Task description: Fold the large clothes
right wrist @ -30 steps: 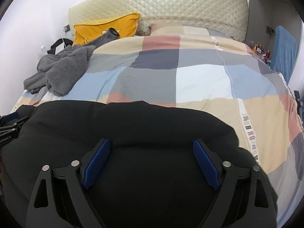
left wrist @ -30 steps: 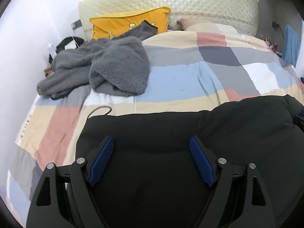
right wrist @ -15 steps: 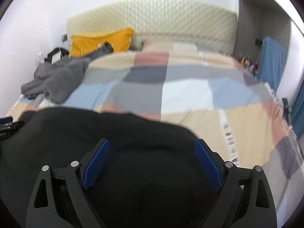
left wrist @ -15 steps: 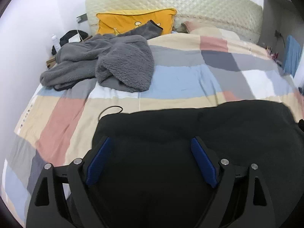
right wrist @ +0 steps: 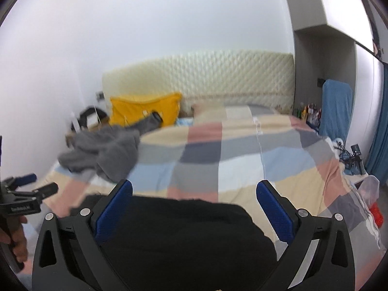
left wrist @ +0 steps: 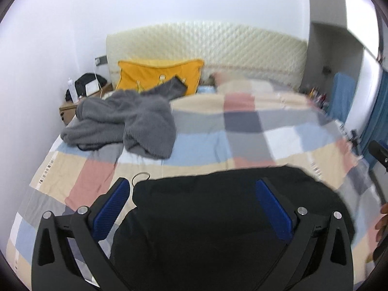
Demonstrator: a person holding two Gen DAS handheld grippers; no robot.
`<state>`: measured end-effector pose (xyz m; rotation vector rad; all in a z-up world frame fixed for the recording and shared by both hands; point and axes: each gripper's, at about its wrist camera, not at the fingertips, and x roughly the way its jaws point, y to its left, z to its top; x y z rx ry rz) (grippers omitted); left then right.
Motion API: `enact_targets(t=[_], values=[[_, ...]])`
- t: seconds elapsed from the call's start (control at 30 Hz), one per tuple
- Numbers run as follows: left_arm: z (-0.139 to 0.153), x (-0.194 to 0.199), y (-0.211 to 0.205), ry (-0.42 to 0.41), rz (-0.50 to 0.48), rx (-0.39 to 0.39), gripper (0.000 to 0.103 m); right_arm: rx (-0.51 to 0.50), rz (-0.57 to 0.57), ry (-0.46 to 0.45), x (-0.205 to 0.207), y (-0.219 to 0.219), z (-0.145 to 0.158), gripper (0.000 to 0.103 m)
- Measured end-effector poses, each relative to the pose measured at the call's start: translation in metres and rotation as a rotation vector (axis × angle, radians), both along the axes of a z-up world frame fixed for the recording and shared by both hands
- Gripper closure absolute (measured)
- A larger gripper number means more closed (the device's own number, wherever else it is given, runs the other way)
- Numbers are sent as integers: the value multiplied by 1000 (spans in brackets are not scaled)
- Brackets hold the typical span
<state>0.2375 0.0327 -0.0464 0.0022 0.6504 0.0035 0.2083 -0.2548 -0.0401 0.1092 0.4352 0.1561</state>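
A large black garment (left wrist: 218, 218) lies folded at the near edge of the checked bed cover (left wrist: 206, 150). It also shows in the right wrist view (right wrist: 184, 237). My left gripper (left wrist: 191, 191) is open, its blue pads wide apart above the garment's far edge. My right gripper (right wrist: 194, 194) is open too, above the garment's far edge, holding nothing. A grey fleece garment (left wrist: 126, 123) lies crumpled at the far left of the bed, and shows in the right wrist view (right wrist: 104, 152).
A yellow pillow (left wrist: 157, 75) leans on the quilted headboard (left wrist: 218, 46). A bedside table with a black bag (left wrist: 84, 84) stands at the left wall. A blue chair (right wrist: 335, 106) and bottles stand right of the bed. A thin black cord loop (left wrist: 140, 177) lies by the garment.
Both grippers have risen and tilted up, pulling back from the black garment; more wall and headboard show. Both stay open. The garment stays on the bed.
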Motion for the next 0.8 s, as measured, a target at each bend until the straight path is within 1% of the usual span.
enact_targets(t=[0.07,0.1,0.17,0.23,0.3,0.37,0.43,0.5,0.7,0.8], values=[[23,-17,1,-25,-3,-16,0,5,0,-11,-20,1,21,0],[36,-26,0,-20,0,-23,0,10,12,-26,-33,3,32,0],[52,-40,-1,-14,-7,-40,0,-1,24,-55,-55,9,50,0],[72,-60,-4,-33,-11,-50,0,-14,42,-92,-79,15,67,0],[87,-79,-7,-52,-28,-57,0,-8,63,-119,-100,19,80,0],[101,-101,-13,-76,-75,-67,0,-5,91,-145,-118,23,88,0],[109,-120,-18,-104,-110,-71,0,-30,113,-170,-135,30,93,0],[114,-137,-24,-130,-121,-55,0,-47,133,-200,-153,37,95,0],[114,-171,-34,-176,-148,-20,0,8,186,-252,-193,42,92,0],[109,-183,-31,-181,-169,-65,0,14,184,-287,-211,42,92,0]])
